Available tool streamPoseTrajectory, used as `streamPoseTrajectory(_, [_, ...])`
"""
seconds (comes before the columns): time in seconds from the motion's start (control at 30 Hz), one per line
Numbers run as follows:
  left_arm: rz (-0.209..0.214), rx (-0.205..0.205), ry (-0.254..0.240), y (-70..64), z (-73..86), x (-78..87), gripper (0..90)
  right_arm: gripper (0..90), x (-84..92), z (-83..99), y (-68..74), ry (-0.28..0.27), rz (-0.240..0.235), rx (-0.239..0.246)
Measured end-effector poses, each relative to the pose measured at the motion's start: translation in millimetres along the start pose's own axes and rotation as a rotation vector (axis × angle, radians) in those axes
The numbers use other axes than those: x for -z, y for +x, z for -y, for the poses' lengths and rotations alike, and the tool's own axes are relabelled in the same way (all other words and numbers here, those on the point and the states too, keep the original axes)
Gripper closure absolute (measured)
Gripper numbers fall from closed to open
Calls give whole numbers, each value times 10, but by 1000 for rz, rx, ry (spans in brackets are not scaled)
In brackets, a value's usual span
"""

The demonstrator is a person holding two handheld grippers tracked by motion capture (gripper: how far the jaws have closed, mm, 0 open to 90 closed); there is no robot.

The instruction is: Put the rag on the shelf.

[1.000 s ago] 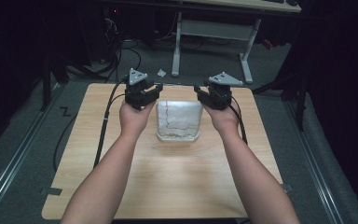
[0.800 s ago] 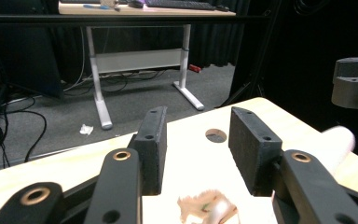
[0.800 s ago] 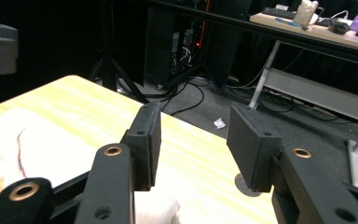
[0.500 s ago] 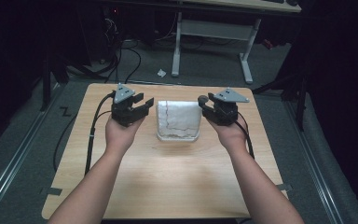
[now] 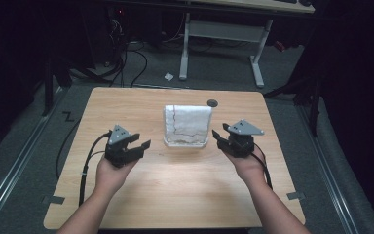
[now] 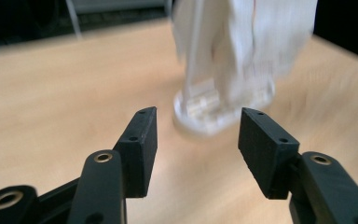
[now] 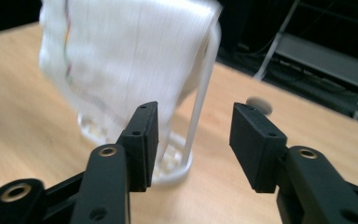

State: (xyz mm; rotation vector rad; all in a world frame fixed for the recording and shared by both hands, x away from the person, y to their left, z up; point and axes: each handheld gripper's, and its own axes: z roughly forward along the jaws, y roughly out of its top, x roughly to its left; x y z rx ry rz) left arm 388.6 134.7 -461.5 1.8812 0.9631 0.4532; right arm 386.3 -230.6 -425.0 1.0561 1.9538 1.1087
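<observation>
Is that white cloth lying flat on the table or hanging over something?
Hanging. The white cloth is draped over an upright white rack whose base rests on the table; its sides fall down both faces of the rack.

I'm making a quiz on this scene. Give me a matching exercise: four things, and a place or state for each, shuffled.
Things:
1. white cloth
2. left tongs
3. right tongs
4. rack base

Places or states:
A. open, right of the rack
B. on the tabletop
C. draped over the rack
D. open, left of the rack

Pairs: 1-C, 2-D, 3-A, 4-B
</observation>
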Motion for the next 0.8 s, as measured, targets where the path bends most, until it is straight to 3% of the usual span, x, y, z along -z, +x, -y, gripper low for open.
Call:
streamPoseTrajectory(0.13, [5,-32,85,-100,359,-65,456,503,-4,288,125,53,-25,13])
streamPoseTrajectory(0.17, [5,-32,85,-100,359,-65,452,498,-6,367,159,67,-30,17])
streamPoseTrajectory(0.23, [18,-37,91,-166,627,-36,438,489,-5,533,229,88,-46,3])
streamPoseTrajectory(0.3, [-5,-68,110,-191,846,21,447,477,11,737,309,115,-61,-34])
streamPoseTrajectory(0.33, [-21,-87,156,-205,867,46,487,476,45,867,358,120,-59,-40])
streamPoseTrajectory(0.4, [-4,-108,127,-222,842,144,430,520,148,1148,445,137,-55,-19])
streamPoseTrajectory(0.43, [10,-97,98,-219,843,184,434,448,164,1160,457,189,-87,1])
streamPoseTrajectory(0.5, [26,-51,104,-198,834,178,440,496,244,1172,432,152,-46,34])
streamPoseTrajectory(0.57, [58,-16,96,-177,822,137,440,485,222,1202,356,170,-61,-45])
streamPoseTrajectory(0.6, [53,-15,104,-171,820,113,437,483,197,1206,333,178,-68,-75])
streamPoseTrajectory(0.8, [65,-7,124,-164,856,71,396,474,180,1183,294,151,-58,-86])
